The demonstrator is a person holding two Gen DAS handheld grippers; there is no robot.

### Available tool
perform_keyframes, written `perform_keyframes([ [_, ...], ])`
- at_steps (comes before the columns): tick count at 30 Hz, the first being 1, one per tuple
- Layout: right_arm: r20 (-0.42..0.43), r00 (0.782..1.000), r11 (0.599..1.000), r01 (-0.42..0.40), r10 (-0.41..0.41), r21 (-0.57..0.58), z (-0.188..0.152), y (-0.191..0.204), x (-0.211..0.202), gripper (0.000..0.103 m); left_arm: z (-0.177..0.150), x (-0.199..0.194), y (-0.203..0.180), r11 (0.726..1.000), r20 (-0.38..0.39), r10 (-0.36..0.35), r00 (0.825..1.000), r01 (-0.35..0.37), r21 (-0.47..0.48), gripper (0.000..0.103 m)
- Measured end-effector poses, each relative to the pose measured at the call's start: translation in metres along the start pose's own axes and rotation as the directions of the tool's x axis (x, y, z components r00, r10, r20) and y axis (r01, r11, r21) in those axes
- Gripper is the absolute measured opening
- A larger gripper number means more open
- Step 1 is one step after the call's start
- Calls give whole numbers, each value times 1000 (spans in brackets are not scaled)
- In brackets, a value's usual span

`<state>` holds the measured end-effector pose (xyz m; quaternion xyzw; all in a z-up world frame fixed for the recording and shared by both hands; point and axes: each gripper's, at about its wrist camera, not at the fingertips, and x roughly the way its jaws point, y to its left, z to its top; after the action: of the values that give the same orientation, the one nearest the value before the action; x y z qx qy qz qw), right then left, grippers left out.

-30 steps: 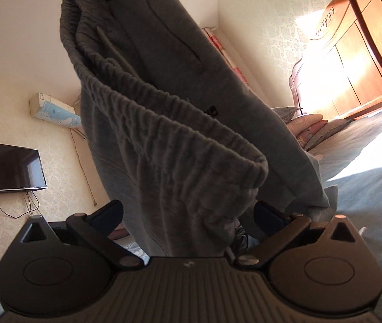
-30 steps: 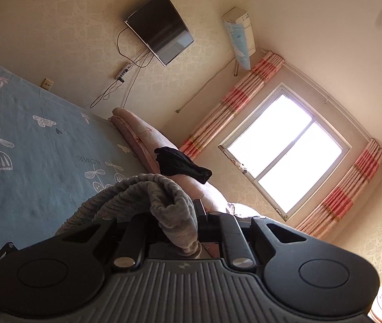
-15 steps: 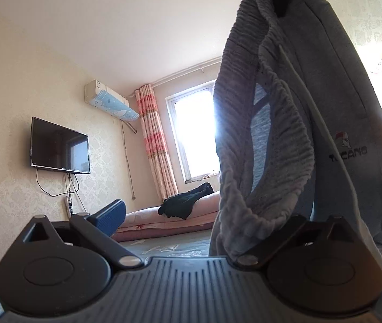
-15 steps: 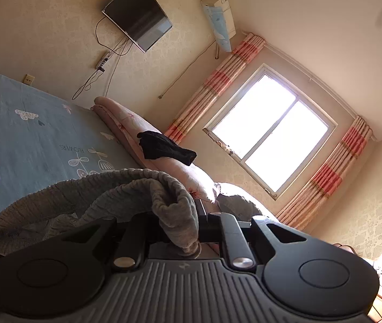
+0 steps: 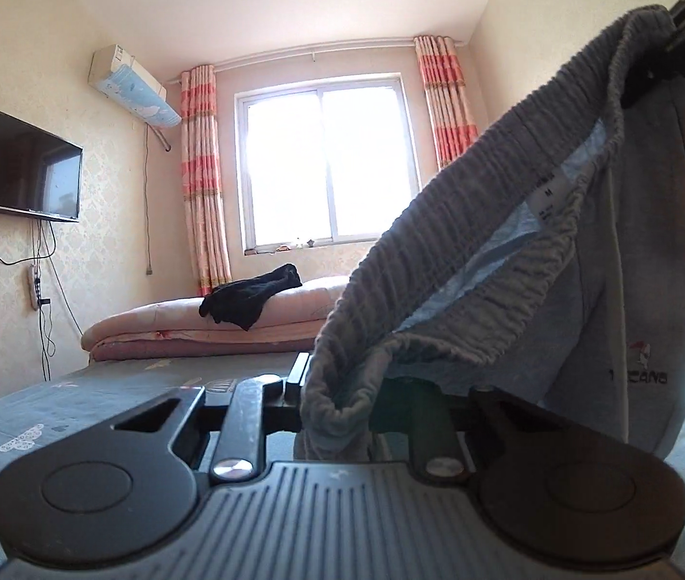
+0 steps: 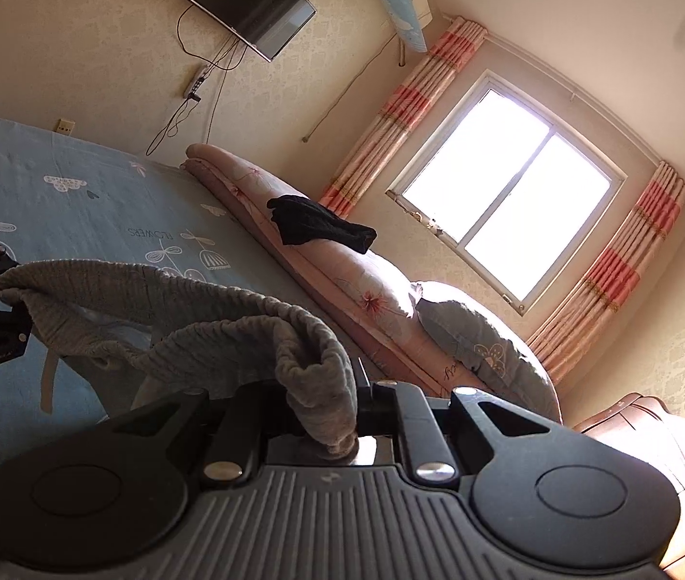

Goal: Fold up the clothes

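The left gripper (image 5: 337,401) is closing its jaws on one end of the grey trousers' (image 5: 598,261) ribbed waistband, cloth bunched between them. The right gripper (image 6: 337,411) pinches the other end, so the waistband hangs stretched between the two above the blue bedsheet (image 6: 67,193), legs dangling.

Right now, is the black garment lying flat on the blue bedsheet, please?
No, the black garment is draped over the folded pink quilt beneath the window.
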<state>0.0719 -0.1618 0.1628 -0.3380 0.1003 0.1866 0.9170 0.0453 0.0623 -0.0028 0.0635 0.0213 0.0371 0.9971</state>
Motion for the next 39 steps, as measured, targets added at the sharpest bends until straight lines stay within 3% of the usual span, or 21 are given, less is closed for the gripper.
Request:
perform_keyframes([
  [3,-44,995,995,-88,91,54,-14,-1,0,16,17,12,12,1000,3,10,1000,-10,-8,19],
  [6,-77,975,971,-198,210,135,-22,-3,0,15,43,27,22,1000,15,13,1000,-13,4,19],
  [11,-23,944,924,-316,329,215,-8,-11,-14,15,97,50,28,995,98,39,994,-48,91,19],
  [16,100,914,885,-406,394,229,52,-27,-31,14,160,78,41,996,113,60,992,-66,56,19],
  [19,147,900,881,-433,410,193,93,-29,-35,14,198,103,52,994,109,87,990,-93,53,19],
  [21,187,894,883,-437,407,172,127,-33,-37,14,226,115,59,989,120,119,986,-128,72,19],
  [23,234,874,864,-470,427,181,157,-41,-41,14,255,113,60,981,154,153,976,-168,95,19],
  [26,340,845,858,-486,413,168,205,-56,-57,14,303,108,65,976,211,174,962,-197,94,20],
  [30,424,828,866,-471,368,169,243,-76,-71,14,350,107,73,978,221,161,962,-186,96,20],
  [32,428,829,867,-466,359,177,249,-83,-71,14,347,112,64,975,204,143,969,-173,140,20],
  [35,362,861,878,-442,357,185,240,-81,-58,14,341,121,51,967,166,112,980,-145,208,20],
  [37,262,891,889,-422,370,179,226,-71,-39,14,319,140,39,963,76,68,995,-85,256,20],
  [39,150,913,900,-401,379,169,211,-58,-19,14,286,156,25,960,-22,34,999,-26,279,20],
])
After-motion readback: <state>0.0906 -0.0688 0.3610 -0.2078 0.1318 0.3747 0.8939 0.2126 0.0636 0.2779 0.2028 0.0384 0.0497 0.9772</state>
